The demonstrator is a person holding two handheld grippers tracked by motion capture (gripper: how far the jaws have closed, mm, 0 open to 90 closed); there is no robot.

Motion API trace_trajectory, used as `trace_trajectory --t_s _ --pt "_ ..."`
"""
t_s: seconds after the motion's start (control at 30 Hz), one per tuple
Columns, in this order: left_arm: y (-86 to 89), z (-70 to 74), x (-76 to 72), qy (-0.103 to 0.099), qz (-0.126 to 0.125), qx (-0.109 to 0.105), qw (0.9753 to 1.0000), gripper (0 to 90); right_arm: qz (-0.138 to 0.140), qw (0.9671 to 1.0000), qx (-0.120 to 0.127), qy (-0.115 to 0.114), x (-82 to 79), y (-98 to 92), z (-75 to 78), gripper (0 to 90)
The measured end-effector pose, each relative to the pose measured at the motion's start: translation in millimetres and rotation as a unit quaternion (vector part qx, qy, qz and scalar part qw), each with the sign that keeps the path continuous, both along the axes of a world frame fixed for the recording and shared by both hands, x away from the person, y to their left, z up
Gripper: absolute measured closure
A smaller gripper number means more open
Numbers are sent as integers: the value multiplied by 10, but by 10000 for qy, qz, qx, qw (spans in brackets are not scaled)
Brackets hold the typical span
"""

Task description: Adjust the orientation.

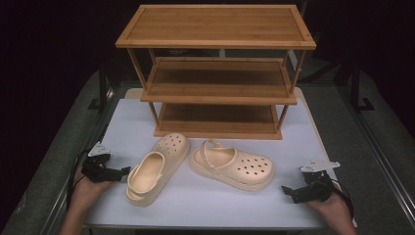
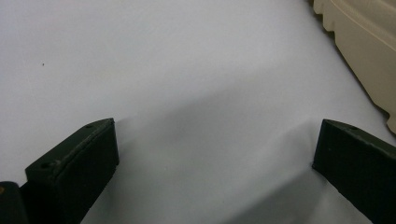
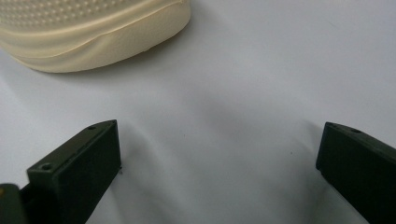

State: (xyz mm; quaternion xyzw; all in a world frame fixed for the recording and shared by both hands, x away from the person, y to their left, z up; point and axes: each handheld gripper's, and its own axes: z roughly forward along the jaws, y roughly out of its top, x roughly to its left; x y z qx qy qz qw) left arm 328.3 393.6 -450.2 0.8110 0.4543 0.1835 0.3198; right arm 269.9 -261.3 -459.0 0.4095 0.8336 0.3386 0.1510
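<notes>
Pale table (image 1: 205,200), dark room around it.
My left gripper (image 1: 122,171) and right gripper (image 1: 286,190) rest released, flanking two cream clogs (image 1: 156,166) (image 1: 235,165); the wooden rack (image 1: 218,73) stands behind.

We identify this place as a staged recording station in a lab or studio, not a home. We see a pale table (image 1: 205,205) standing alone under direct light, with black, unlit surroundings on every side. We note grey carpeted floor (image 1: 342,127) around the table and dark metal stand legs (image 1: 103,93) at both rear corners. The household props are few: a three-tier wooden shoe rack (image 1: 218,73) and a pair of cream clogs (image 1: 230,164) set out on the bare tabletop.
</notes>
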Motion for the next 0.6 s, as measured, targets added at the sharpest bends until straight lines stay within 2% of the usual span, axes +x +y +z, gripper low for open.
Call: trace_trajectory --t_s 0.1,0.13,0.17,0.23,0.27,0.3,0.33,0.43,0.47,0.53,0.6 --pt "0 -1 1 6 7 -9 10000 0 -28 10000 54 54 -4 -2 16 1" --pt "0 -1 0 5 8 -7 10000 0 10 9999 120 105 -11 -9 35 45" --pt "0 -1 0 1 5 -4 10000 0 85 9996 265 52 -41 -16 90 77" --pt "0 -1 0 -1 4 -3 10000 0 92 9994 331 6 -52 -17 123 89" --pt "0 -1 0 -1 5 -3 10000 0 158 9990 425 -17 -64 -16 159 141" --pt "0 -1 0 0 5 -4 10000 0 283 9978 586 -159 -97 -1 229 152" --pt "1 -1 0 4 8 -7 10000 0 283 9978 586 -159 -97 -1 229 152" --pt "0 -1 0 3 10 -7 10000 0 452 9951 855 -192 -151 47 343 263" --pt "0 -2 0 1 8 -7 10000 0 452 9951 855 -192 -151 47 343 263" --pt "0 -1 0 0 6 -3 10000 0 532 9936 981 -193 -178 72 390 344" --pt "-1 -2 0 -2 10 -5 10000 0 612 9928 1009 -225 -212 108 433 423"
